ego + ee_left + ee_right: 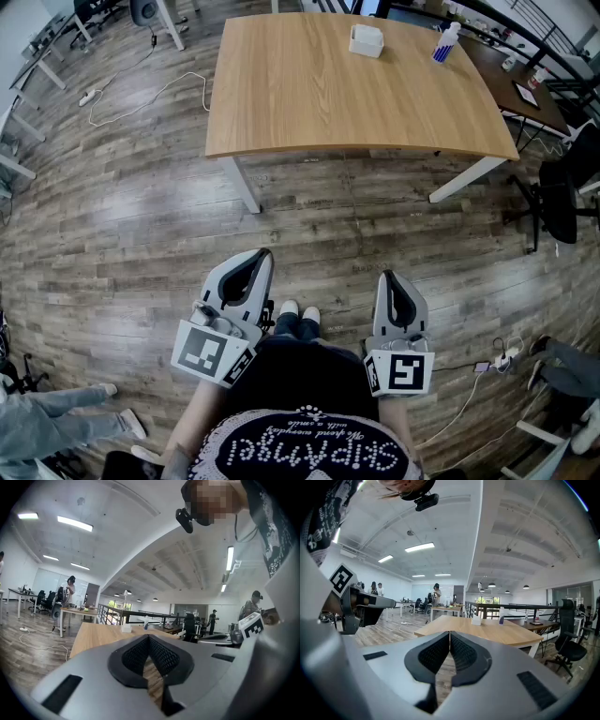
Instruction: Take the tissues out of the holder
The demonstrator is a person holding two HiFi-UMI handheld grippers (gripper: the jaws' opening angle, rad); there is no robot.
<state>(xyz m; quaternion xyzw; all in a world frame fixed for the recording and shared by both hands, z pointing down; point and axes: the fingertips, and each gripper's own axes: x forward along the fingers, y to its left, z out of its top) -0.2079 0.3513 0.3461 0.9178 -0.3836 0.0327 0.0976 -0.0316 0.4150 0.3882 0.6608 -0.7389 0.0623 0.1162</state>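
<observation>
Tissue holder (366, 40) stands toward the wooden table's (309, 94) far edge, near a spray bottle (445, 42). Well apart from it, the left gripper (258, 258) and right gripper (389, 279) hang with jaws pressed together, empty.

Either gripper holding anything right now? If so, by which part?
Nothing is held. The left gripper and right gripper both have their jaws shut together, empty. The tissue holder sits on the table, well ahead of both.

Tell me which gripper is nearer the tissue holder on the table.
Right, narrowly. The right gripper is almost straight back from the tissue holder; the left gripper is about as far back but offset leftward.
</observation>
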